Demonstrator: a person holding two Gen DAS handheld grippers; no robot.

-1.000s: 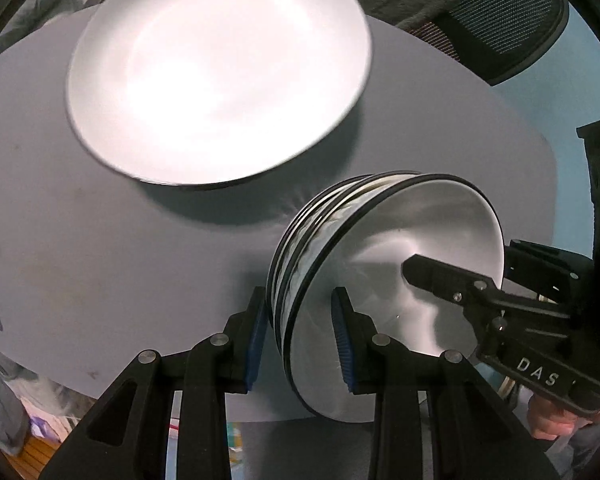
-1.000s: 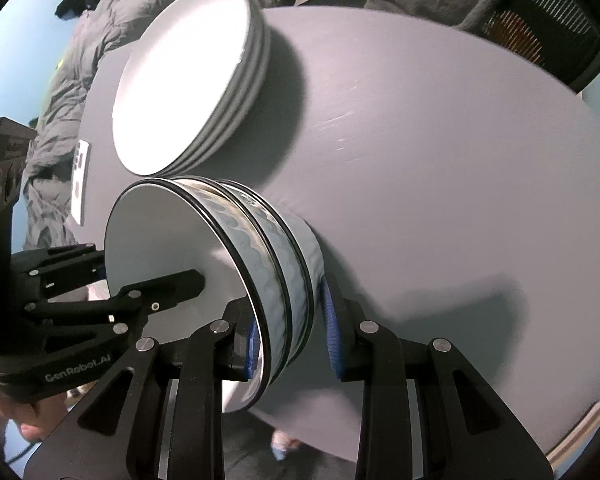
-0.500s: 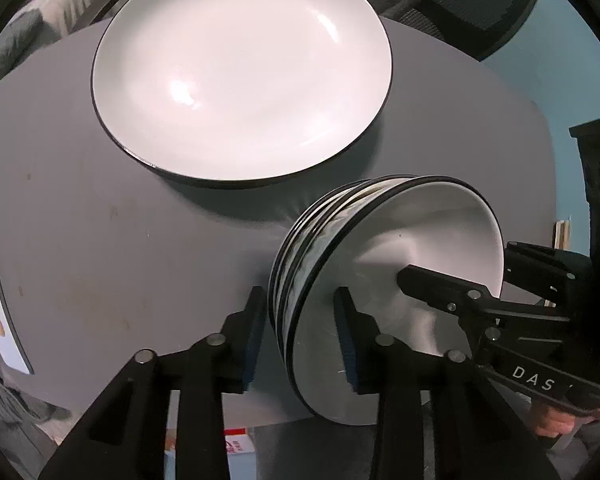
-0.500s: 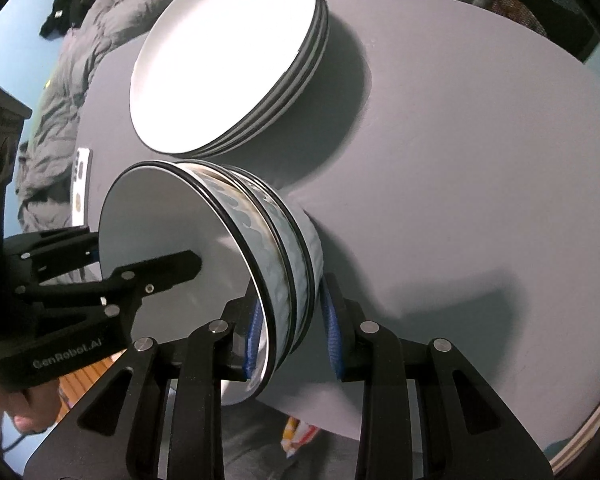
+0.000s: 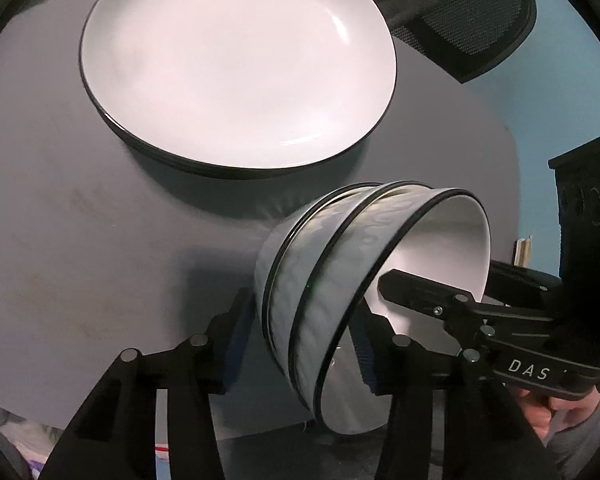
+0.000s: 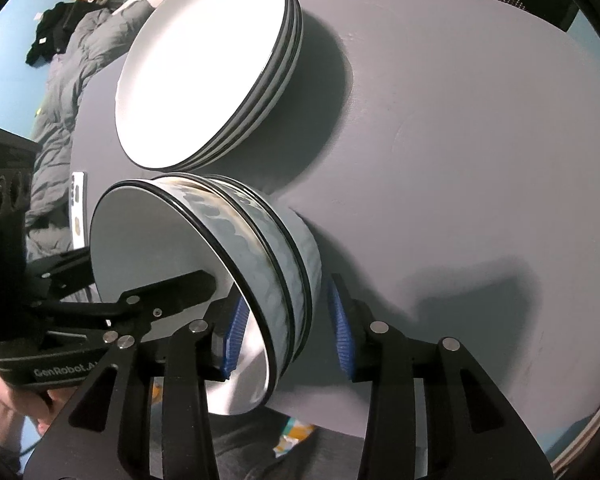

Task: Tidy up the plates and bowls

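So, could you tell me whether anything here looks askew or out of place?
Yes: the nested bowls are tipped on their side near the table edge, mouth facing sideways, flanked by both tongs. The plate stack lies flat and tidy.

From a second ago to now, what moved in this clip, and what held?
Both grippers' jaws have widened around the nested bowls, which sit tilted on the gray table beside the plate stack; both cameras have drawn closer. The left gripper and right gripper still straddle the bowl walls.
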